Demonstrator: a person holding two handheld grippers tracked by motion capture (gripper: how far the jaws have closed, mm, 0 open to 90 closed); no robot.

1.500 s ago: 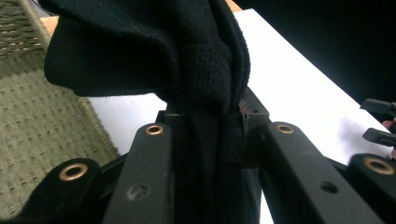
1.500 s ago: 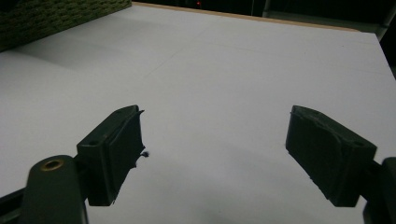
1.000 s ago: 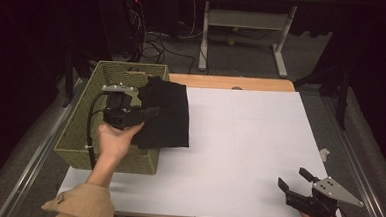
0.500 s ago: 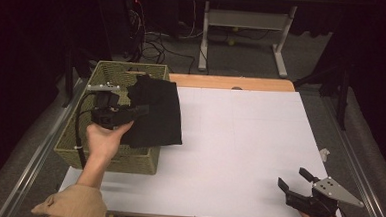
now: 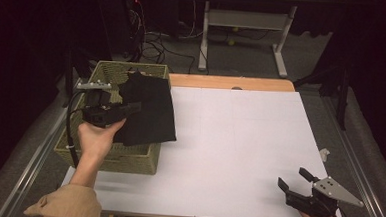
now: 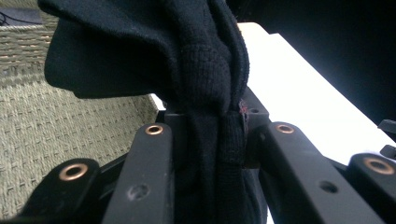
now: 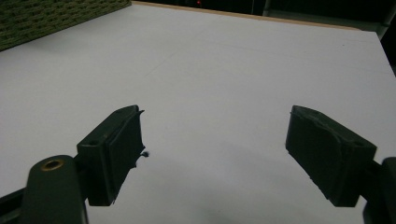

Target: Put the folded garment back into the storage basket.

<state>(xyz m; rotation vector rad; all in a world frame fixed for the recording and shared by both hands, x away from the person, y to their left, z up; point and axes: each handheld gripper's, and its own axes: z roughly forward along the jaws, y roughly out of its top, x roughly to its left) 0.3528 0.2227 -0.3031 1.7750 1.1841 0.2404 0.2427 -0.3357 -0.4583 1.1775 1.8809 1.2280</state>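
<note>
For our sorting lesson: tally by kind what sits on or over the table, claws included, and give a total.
Black cloth: 1
Woven basket: 1
White sheet: 1
Claws: 2, the left claw shut on the black cloth, the right claw open
Total: 5

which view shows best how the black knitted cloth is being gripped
The left gripper view: the black knitted cloth is bunched and pinched between the left hand-held gripper jaws. The high view shows the cloth hanging over the green woven basket edge, but not the pinch. The right gripper view looks across white table.
</note>
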